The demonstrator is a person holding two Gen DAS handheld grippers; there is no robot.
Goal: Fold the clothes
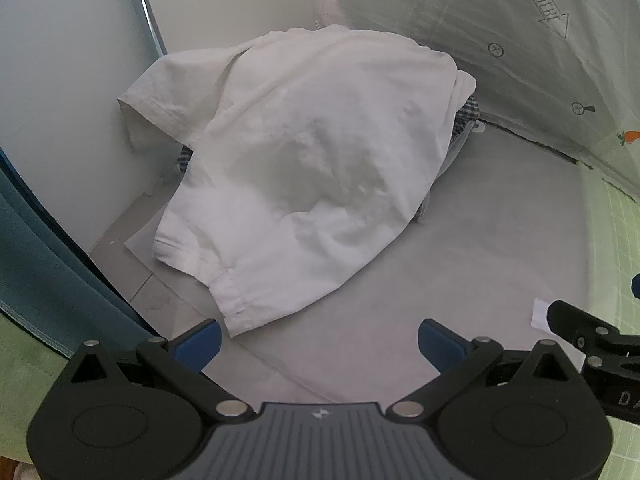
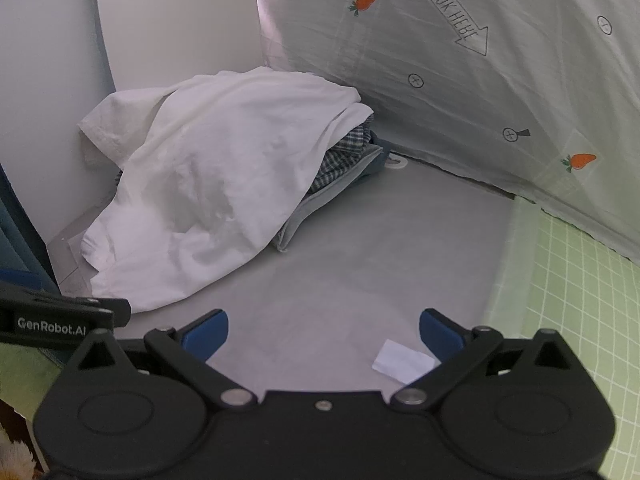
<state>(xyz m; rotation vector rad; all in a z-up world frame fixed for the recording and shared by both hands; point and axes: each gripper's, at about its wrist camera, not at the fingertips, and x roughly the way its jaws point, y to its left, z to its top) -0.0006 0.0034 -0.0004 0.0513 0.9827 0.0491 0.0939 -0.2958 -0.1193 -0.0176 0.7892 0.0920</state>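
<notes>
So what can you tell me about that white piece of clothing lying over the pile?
The white garment looks like a thin, wrinkled cotton T-shirt, unfolded and draped over a heap of other clothes. A hemmed short sleeve sticks out against the wall; a stitched hem hangs nearest the cameras. It rests on the grey surface, with checked fabric showing from beneath. Nothing grips it.

"LOOK HERE" sits upside down in an arrow on the carrot-print sheet (image 2: 460, 92) beyond the right claw (image 2: 324, 334); "GenRobot.AI" marks the left claw (image 2: 52, 326) beside it.

Left gripper (image 1: 319, 345) tilted downward, spread wide; right gripper (image 2: 324, 334) likewise, empty.
</notes>
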